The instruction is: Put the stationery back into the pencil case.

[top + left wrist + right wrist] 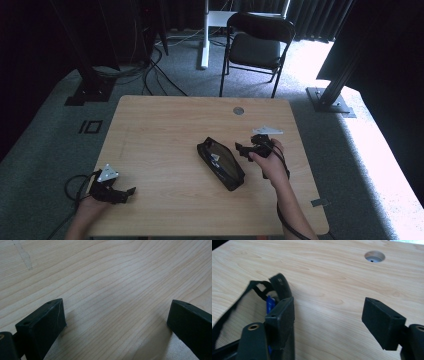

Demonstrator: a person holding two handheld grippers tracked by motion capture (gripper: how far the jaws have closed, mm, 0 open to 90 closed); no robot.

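My right gripper (328,322) hangs over the pale wooden table (324,272), its two black jaws spread wide with bare wood between them. At nine o'clock, just behind the near jaw, lies a black mesh pouch (249,300) showing something blue inside. A round cable hole (374,256) sits at one o'clock.

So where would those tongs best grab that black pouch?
Probably the near end wall of the black pouch, coming from the right tongs' side. It lies flat and diagonal with its mouth open, so that raised thin edge, seen beside the tongs' left jaw, offers something to pinch.
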